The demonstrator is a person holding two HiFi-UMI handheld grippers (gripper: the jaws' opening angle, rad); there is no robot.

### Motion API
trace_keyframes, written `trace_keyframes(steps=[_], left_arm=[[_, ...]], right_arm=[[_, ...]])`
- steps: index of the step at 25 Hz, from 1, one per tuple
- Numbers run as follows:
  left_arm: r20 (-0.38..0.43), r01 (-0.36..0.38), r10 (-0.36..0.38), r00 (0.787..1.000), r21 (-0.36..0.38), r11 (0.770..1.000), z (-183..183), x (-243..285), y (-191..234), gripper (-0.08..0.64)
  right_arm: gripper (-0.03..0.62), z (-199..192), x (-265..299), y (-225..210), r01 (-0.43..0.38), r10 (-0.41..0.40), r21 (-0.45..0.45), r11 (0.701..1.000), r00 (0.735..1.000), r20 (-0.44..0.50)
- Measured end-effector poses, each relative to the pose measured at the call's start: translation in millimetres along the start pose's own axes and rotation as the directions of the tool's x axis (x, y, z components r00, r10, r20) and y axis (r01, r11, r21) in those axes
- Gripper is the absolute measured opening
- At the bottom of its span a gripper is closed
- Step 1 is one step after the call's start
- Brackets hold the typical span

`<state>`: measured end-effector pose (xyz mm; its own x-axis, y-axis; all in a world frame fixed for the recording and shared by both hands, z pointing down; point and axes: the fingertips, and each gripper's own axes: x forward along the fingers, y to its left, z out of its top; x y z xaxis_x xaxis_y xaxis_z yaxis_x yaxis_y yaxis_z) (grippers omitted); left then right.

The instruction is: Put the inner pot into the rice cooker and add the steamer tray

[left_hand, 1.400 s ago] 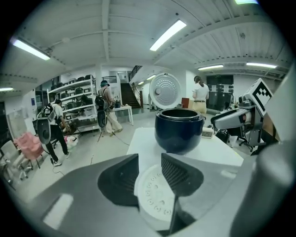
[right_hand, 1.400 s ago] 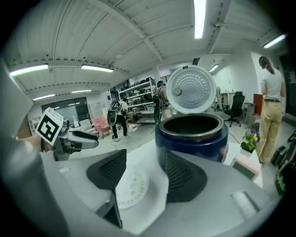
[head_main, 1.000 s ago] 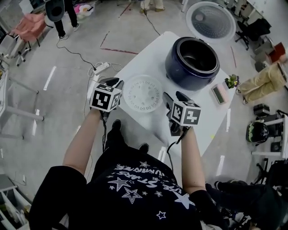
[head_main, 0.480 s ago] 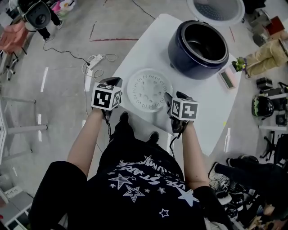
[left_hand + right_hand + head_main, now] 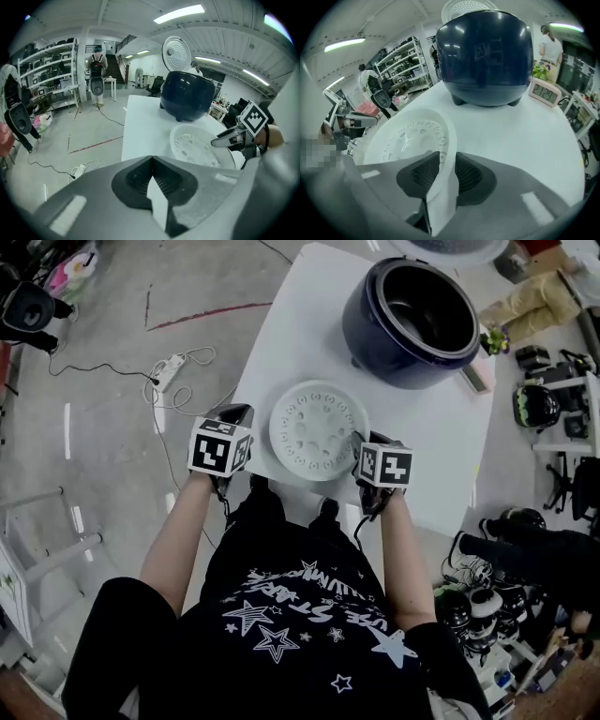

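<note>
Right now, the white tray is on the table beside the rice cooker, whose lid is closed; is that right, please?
Not quite: the lid is open, as the left gripper view shows; the white tray is on the table beside the rice cooker.

The head view looked steeply down from above the person onto the white table. The left hand-held gripper view sat low at the table's near left corner, facing across it. The right hand-held gripper view sat low at the near edge, right against the steamer tray. All three views shared the tray and the rice cooker.
</note>
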<state>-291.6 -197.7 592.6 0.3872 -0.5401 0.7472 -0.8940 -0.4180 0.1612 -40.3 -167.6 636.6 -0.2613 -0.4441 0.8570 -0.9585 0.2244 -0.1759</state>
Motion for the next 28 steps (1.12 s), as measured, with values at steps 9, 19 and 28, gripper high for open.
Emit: trace_keyframes(steps=[9,19,28], left_arm=[[-0.056,0.137,-0.133,0.990,0.069,0.988,-6,20,10,0.006],[-0.071,0.240,-0.231,0.970,0.148,0.959,19,43,2,0.006],[-0.021,0.269,-0.271,0.962,0.199,0.942,61,34,-3,0.006]], right_arm=[[0.066,0,2,-2,0.061,-0.074,0.221,0.973,0.996,0.051],[0.061,9,-16,-1,0.077,-0.110,0.254,0.964,0.987,0.118],[0.061,30,-64,4,0.000,-0.071,0.286,0.958,0.969,0.238]])
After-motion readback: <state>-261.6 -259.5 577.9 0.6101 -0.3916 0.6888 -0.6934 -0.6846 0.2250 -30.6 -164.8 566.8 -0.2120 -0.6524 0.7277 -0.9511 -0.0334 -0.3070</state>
